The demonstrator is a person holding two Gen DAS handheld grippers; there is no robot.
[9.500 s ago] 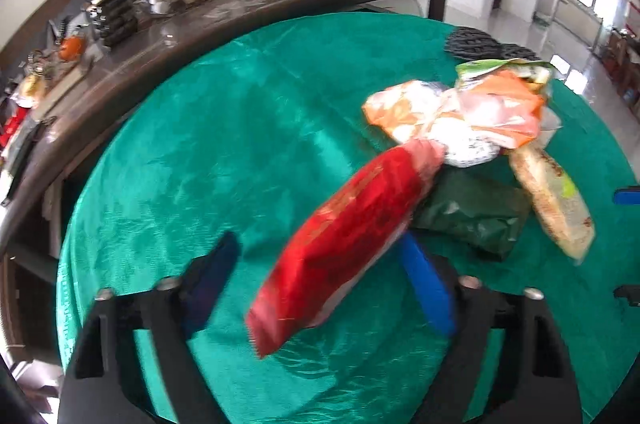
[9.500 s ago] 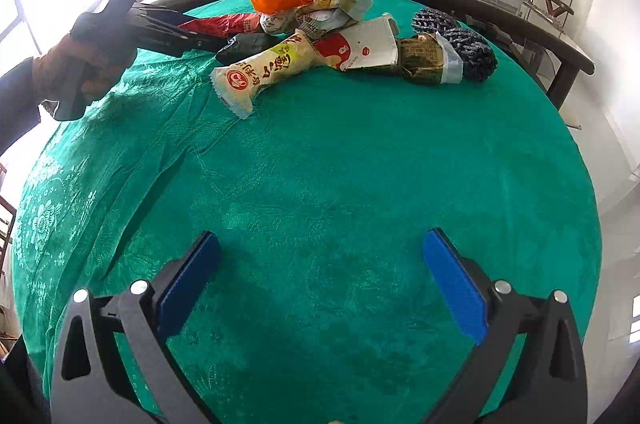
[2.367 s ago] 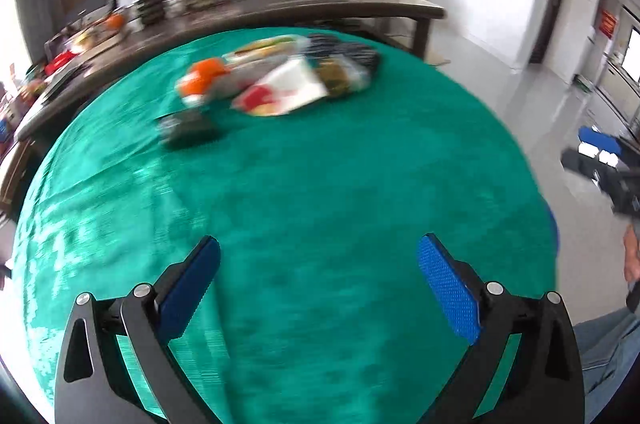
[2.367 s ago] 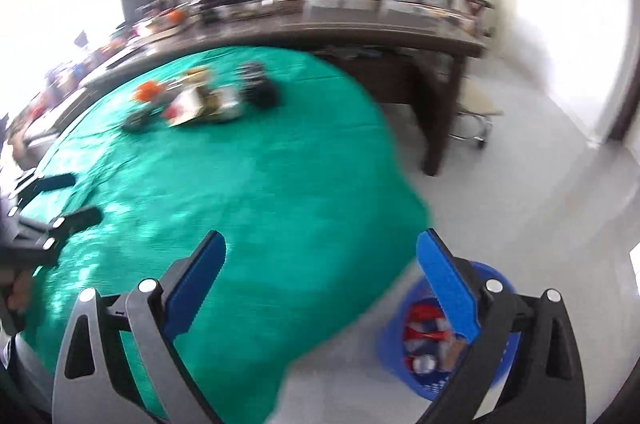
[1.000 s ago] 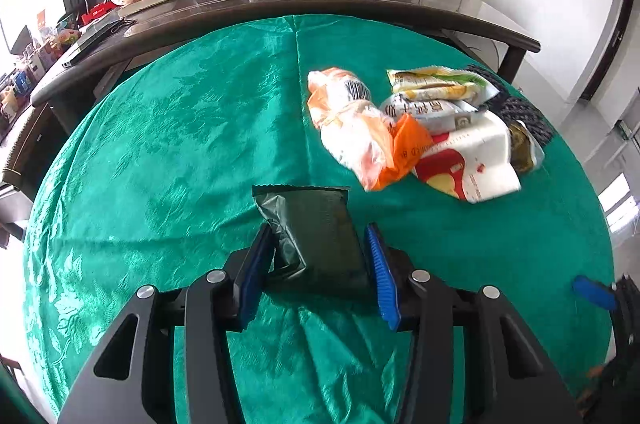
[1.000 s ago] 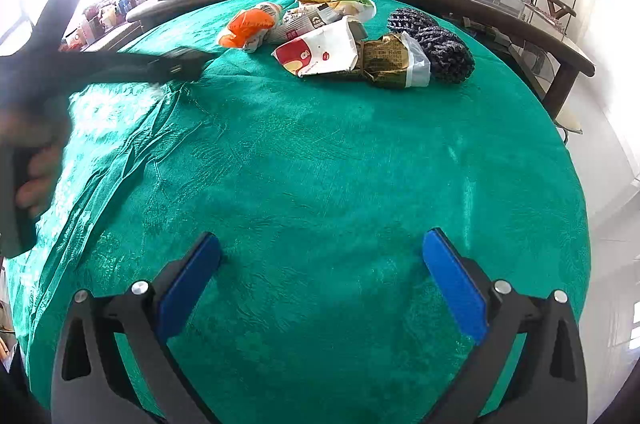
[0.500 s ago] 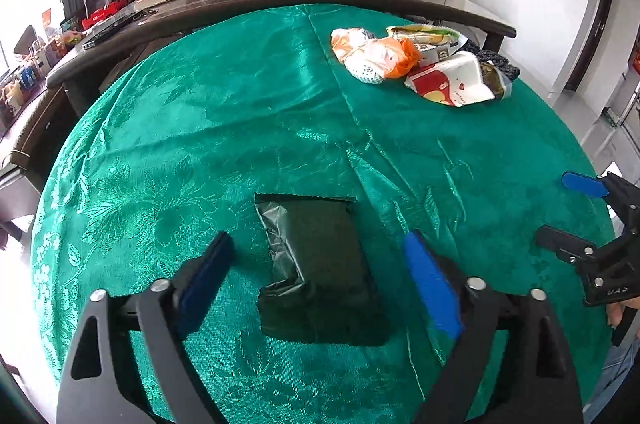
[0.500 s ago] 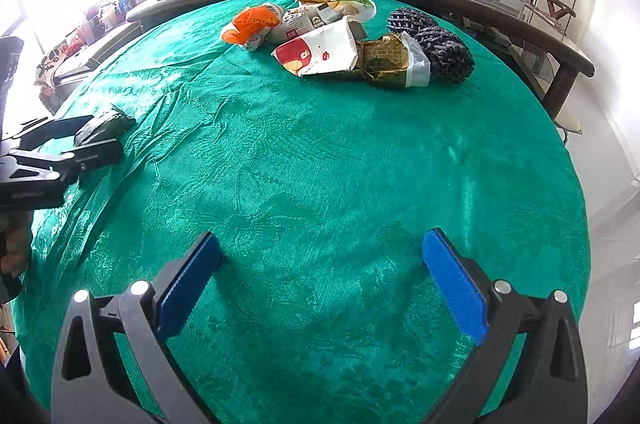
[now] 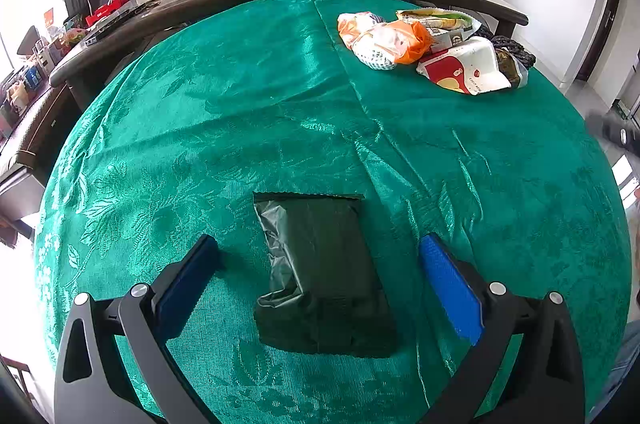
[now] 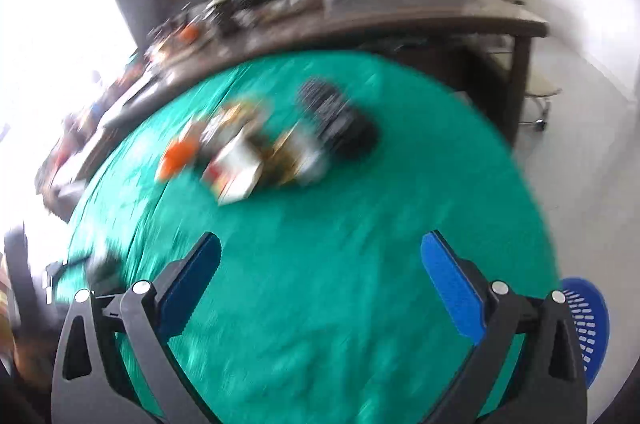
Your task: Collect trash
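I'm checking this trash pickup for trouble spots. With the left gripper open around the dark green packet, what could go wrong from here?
1. The dark green packet lies flat and crinkled between the open left gripper; closing might pinch the green tablecloth too.
2. The blue basket sits off the table's edge, beside the right gripper, so a carried packet could drop short.
3. The right wrist view is blurred, so aiming looks unreliable.

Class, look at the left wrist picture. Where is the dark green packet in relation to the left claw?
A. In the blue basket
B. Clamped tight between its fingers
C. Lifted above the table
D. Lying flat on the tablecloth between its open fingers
D: the dark green packet lies flat on the green tablecloth, with the left claw open and a gap on both sides.
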